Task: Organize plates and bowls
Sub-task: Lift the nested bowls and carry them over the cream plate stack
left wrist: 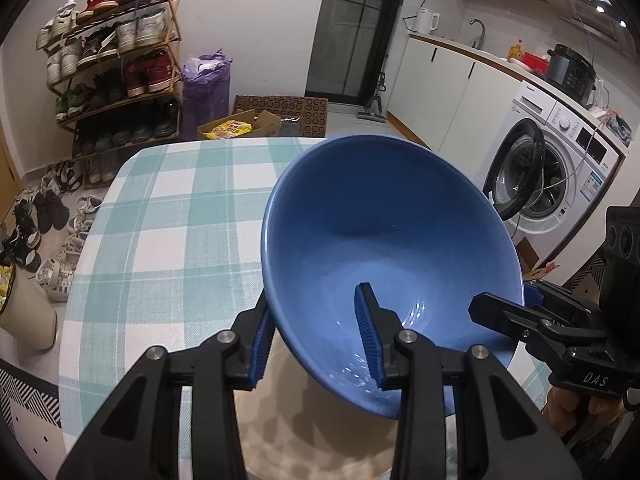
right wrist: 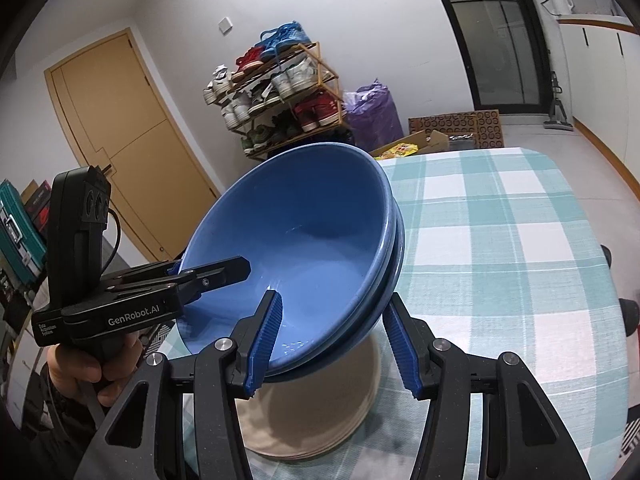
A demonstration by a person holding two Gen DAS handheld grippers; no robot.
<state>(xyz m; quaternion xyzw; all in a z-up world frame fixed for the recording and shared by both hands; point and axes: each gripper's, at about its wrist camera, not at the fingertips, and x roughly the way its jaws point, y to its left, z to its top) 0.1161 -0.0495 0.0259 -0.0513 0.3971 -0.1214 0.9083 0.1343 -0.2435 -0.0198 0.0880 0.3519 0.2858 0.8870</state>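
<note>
A big table [left wrist: 168, 216] with a green and white checked cloth fills most of both views. On it, near the front edge, sits a stack of flat tan plates [right wrist: 320, 412].

Above the plates hangs a stack of blue bowls [right wrist: 304, 240], tipped on a slant. The right wrist view shows more than one rim, so at least two bowls are nested. I cannot count them for sure.

Both grippers hold this stack by its rim, one on each side. The left gripper [left wrist: 316, 334] has one finger inside the top bowl and one outside, pinching the wall. The right gripper [right wrist: 334, 342] does the same on its side, with its jaws a bit wider around the thicker edge.

I think the step in hand is carrying the bowls to their spot, maybe onto the plates. The next move needs both hands to go together and level the bowls, or the stack could slip.

The bowls hide much of the plates and the table under them. It is hard to see how tight the pads press. Only part of a hand [right wrist: 86, 364] shows.
</note>
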